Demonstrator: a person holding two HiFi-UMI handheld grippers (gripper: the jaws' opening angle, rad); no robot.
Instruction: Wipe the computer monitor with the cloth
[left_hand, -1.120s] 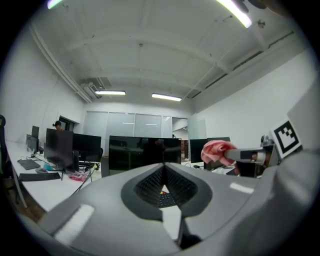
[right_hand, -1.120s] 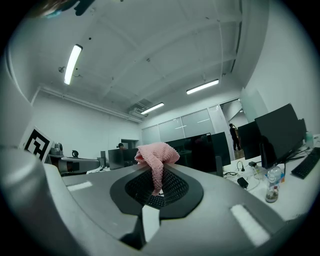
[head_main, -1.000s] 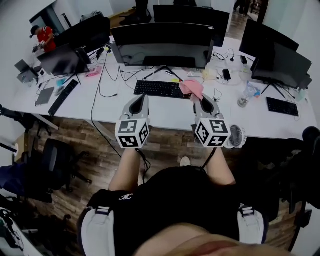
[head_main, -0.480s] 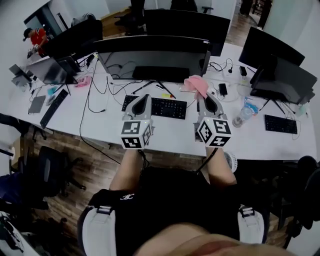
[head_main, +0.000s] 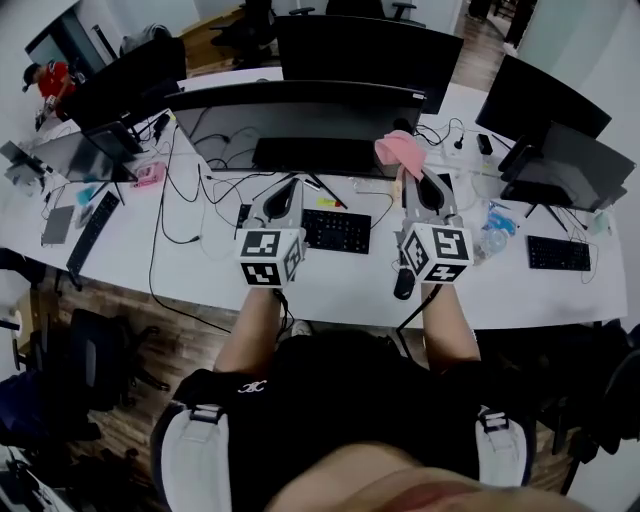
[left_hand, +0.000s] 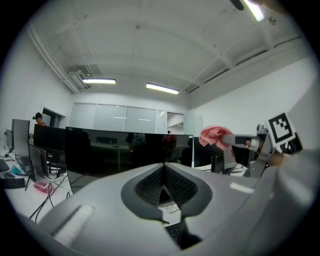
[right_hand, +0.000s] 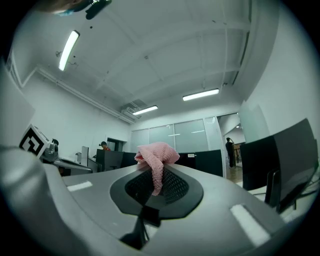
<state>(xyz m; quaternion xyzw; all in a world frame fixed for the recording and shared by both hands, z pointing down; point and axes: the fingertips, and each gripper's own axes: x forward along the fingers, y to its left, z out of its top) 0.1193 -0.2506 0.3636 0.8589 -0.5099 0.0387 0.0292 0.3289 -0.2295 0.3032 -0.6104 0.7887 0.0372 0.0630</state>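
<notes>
Your right claw (right_hand: 155, 174) is clamped on a fold of the soft, light pink knitted cloth (right_hand: 156, 154), bunched limply near the wide black computer monitor (head_main: 300, 112), so pinch it mid-wad, while your left claw (left_hand: 162, 186) seems closed on nothing.

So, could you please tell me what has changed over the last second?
Both grippers moved forward across the desk toward the monitor. The right gripper carried the pink cloth from beside the keyboard to the monitor's right end. Unchanged: the right jaws stay shut on the cloth, and the left gripper stays shut and empty.
</notes>
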